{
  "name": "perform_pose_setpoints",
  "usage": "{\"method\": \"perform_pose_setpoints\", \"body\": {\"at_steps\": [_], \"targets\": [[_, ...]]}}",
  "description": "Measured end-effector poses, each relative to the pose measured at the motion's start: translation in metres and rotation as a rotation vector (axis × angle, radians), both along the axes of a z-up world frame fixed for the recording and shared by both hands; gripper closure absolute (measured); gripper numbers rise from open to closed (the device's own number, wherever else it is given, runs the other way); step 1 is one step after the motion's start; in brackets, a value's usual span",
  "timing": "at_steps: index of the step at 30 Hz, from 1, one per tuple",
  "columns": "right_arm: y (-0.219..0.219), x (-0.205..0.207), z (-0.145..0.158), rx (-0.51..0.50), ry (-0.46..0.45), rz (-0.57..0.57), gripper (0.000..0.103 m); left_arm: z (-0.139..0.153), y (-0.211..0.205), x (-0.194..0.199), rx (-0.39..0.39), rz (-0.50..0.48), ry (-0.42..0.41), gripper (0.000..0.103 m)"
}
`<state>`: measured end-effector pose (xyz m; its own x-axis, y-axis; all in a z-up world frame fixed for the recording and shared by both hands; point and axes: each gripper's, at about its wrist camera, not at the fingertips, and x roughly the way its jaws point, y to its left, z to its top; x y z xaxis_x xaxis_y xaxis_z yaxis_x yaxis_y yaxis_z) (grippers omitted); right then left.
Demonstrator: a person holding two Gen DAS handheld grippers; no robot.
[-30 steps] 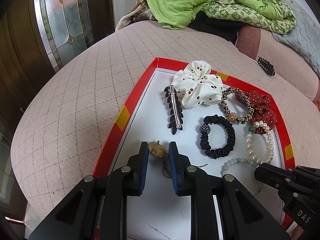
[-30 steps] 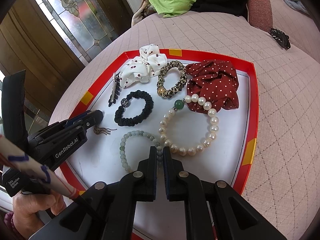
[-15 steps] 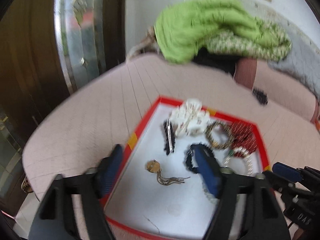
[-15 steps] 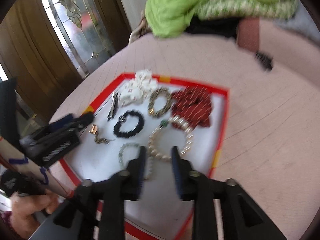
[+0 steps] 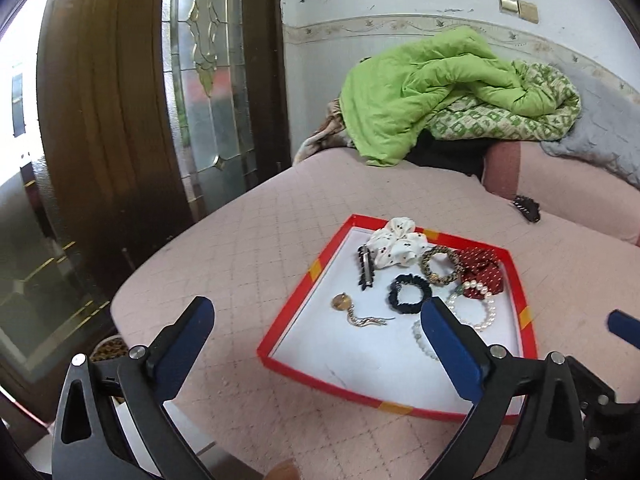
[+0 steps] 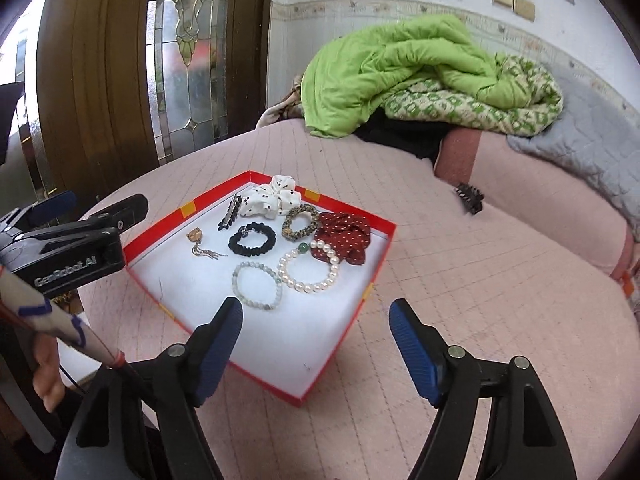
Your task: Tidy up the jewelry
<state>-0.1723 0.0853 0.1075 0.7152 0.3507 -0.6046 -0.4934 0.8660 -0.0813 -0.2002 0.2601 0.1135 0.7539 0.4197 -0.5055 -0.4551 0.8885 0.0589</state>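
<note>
A red-rimmed white tray (image 5: pixel 304 292) (image 6: pixel 380 268) lies on the pink bedspread. It holds a gold tassel brooch (image 5: pixel 352 312) (image 6: pixel 198 242), a pale green bead bracelet (image 6: pixel 256 286), a pearl bracelet (image 5: pixel 474 312) (image 6: pixel 310 270), a black scrunchie (image 5: pixel 410 294), a leopard scrunchie (image 6: pixel 300 222), a red dotted scrunchie (image 6: pixel 344 236), a white dotted scrunchie (image 5: pixel 394 248) and a black leaf clip (image 5: pixel 366 270). My left gripper (image 5: pixel 316 306) hovers back from the tray's near-left corner, jaws opening wide, nothing between them. My right gripper (image 6: pixel 316 307) hovers over the near-right corner, jaws opening, nothing between them.
A black claw clip (image 5: pixel 526 208) (image 6: pixel 468 196) lies on the bedspread beyond the tray. A green quilt (image 5: pixel 432 88) is piled at the back. A wooden door with leaded glass (image 5: pixel 120 120) stands left, past the bed's edge. A hand (image 6: pixel 46 372) shows at lower left.
Both grippers were shut low over the tray, left at the brooch, right at the green bead bracelet. Both have opened and drawn back and up; both pieces lie on the tray.
</note>
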Motion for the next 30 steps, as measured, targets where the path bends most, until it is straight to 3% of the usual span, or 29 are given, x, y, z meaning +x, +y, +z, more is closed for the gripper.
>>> {"method": "perform_pose_setpoints", "body": {"at_steps": [5,12,30], "targets": [[-0.004,-0.004,-0.001,-0.021,-0.016,-0.005,0.023,0.004,-0.003,-0.005,0.005,0.050,-0.040,0.000],[-0.006,-0.006,-0.002,-0.029,-0.020,-0.005,0.023,0.003,0.000,-0.001,0.010,0.104,-0.001,0.000],[-0.002,-0.008,-0.004,-0.033,-0.009,0.014,0.022,-0.001,0.006,0.004,0.009,0.100,0.056,0.000]]}}
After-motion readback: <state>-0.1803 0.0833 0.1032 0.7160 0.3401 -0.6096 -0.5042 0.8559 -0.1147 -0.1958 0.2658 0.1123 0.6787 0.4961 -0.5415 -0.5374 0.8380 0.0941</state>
